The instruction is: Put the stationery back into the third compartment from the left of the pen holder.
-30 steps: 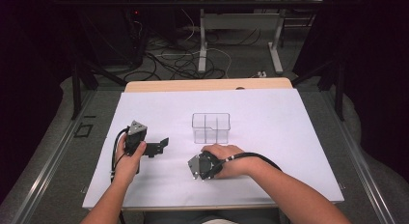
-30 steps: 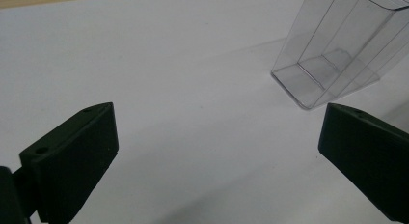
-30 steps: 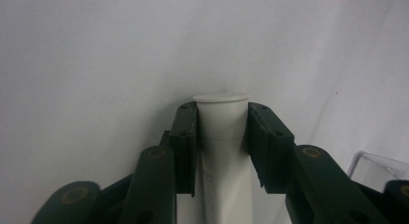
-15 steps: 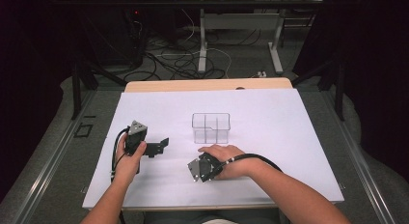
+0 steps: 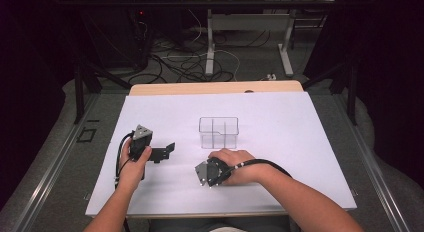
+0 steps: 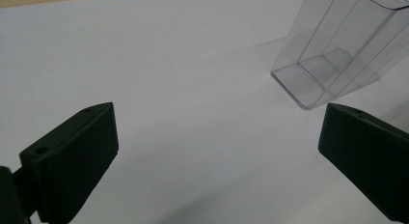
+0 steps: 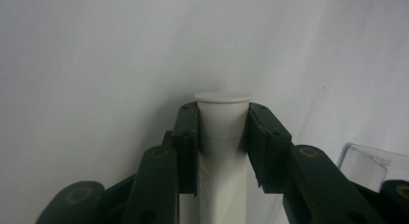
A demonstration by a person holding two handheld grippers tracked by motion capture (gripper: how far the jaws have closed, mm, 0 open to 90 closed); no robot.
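Clamping a white tube, the right gripper sits near the clear box; left gripper released.

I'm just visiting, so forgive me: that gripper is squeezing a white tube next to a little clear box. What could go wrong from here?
1. The right gripper pinches the white tube just under its cap; the smooth tube might slip or tilt when lifted.
2. The clear box looks light and nothing holds it, since the left gripper is open beside it. A nudge from the tube could push or tip it.
3. Its compartments look narrow, so the tube may catch on a divider.
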